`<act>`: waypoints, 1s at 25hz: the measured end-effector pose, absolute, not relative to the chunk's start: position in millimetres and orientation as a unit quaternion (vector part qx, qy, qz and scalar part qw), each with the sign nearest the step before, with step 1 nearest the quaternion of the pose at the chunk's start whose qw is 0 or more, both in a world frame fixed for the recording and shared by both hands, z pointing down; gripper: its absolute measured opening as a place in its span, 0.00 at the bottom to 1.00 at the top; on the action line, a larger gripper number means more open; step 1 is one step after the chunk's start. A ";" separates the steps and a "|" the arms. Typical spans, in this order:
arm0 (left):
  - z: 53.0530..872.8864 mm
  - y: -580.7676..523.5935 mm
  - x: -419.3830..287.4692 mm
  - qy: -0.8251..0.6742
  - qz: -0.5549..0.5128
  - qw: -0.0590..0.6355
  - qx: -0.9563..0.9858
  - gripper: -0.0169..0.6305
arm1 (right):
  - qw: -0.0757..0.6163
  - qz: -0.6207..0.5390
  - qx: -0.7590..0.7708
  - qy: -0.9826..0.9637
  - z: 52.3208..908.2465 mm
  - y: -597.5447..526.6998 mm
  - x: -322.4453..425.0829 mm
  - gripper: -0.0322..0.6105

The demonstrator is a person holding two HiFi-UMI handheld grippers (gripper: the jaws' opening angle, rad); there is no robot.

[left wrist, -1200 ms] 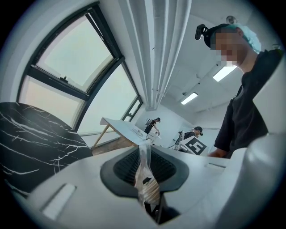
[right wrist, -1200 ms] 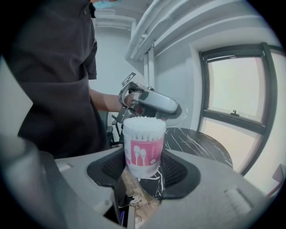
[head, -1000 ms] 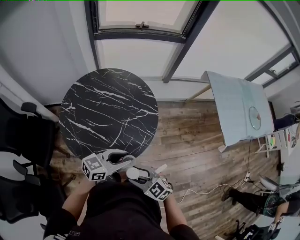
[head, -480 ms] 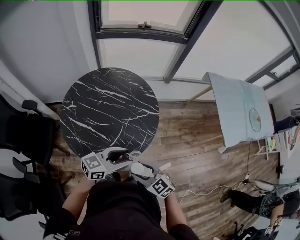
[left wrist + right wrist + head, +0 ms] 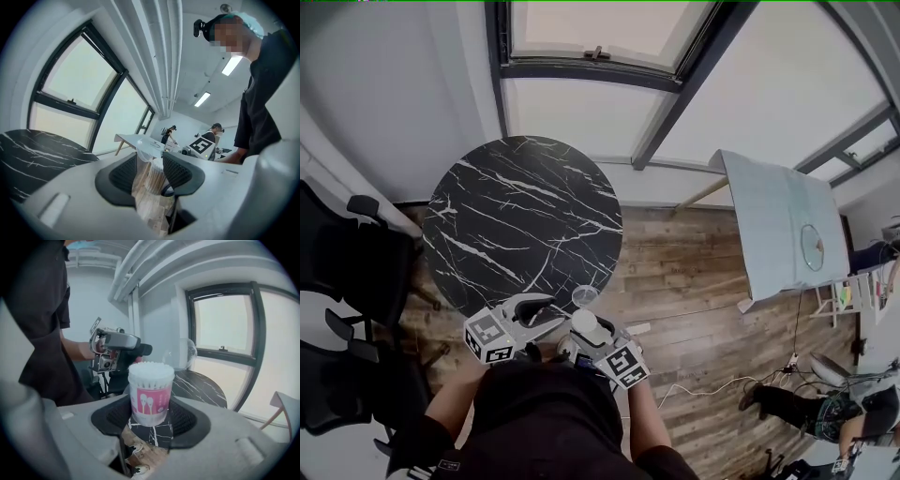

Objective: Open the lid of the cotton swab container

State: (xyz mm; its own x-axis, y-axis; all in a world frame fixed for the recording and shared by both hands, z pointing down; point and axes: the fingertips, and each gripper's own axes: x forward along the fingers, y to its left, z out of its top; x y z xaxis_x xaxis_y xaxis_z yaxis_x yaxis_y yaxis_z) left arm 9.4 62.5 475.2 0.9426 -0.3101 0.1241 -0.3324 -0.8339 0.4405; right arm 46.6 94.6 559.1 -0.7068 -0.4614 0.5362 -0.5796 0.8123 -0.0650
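My right gripper (image 5: pixel 151 416) is shut on the cotton swab container (image 5: pixel 151 390), a round tub with a pink label, upright, its white swab tips bare at the top. The clear lid (image 5: pixel 183 355) hangs apart from it, up and to the right, at the tips of my left gripper (image 5: pixel 140 350). In the left gripper view the lid (image 5: pixel 146 149) sits between the jaws of the left gripper (image 5: pixel 149 171), which have just been closing on it. The head view shows the lid (image 5: pixel 584 297) just above the container (image 5: pixel 584 323), both close to the person's body.
A round black marble table (image 5: pixel 525 225) stands right in front. Black chairs (image 5: pixel 347 272) stand at the left. A pale table (image 5: pixel 778 225) stands at the right on the wooden floor (image 5: pixel 694 291). Other people work in the far background of the left gripper view.
The lid has come off the container and now sits higher, apart from it. The right gripper has shifted right and toward the table edge with the container. The left gripper barely moved.
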 end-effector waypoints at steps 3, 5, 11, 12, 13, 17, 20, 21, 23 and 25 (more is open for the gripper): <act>476.2 60.9 6.1 -0.184 0.027 0.222 0.957 0.28 | 0.251 0.127 0.297 -0.912 557.6 87.2 46.9 0.43; 476.6 61.1 4.2 -0.192 0.027 0.218 0.957 0.28 | 0.248 0.134 0.304 -0.910 557.1 83.7 46.6 0.43; 480.0 60.0 -0.4 -0.222 0.029 0.199 0.954 0.20 | 0.250 0.153 0.322 -0.900 557.9 76.3 49.7 0.43; 480.0 59.9 -1.2 -0.224 0.028 0.198 0.954 0.20 | 0.250 0.154 0.324 -0.900 558.0 75.8 49.2 0.43; 480.1 59.8 -2.1 -0.227 0.027 0.198 0.953 0.19 | 0.248 0.154 0.324 -0.900 558.3 75.6 48.3 0.43; 481.7 57.2 -7.3 -0.245 0.025 0.191 0.950 0.13 | 0.245 0.152 0.328 -0.899 561.3 74.2 45.7 0.43; 482.4 56.7 -10.7 -0.257 0.025 0.184 0.948 0.07 | 0.242 0.154 0.336 -0.897 559.8 72.5 43.6 0.43; 482.9 56.5 -11.5 -0.261 0.027 0.181 0.948 0.05 | 0.241 0.155 0.339 -0.896 560.1 71.5 43.8 0.43; 483.9 55.1 -13.1 -0.269 0.028 0.175 0.947 0.03 | 0.239 0.158 0.345 -0.894 561.0 69.1 44.1 0.43; 484.3 50.9 -17.3 -0.289 0.026 0.169 0.942 0.03 | 0.237 0.160 0.350 -0.892 562.2 66.9 44.2 0.43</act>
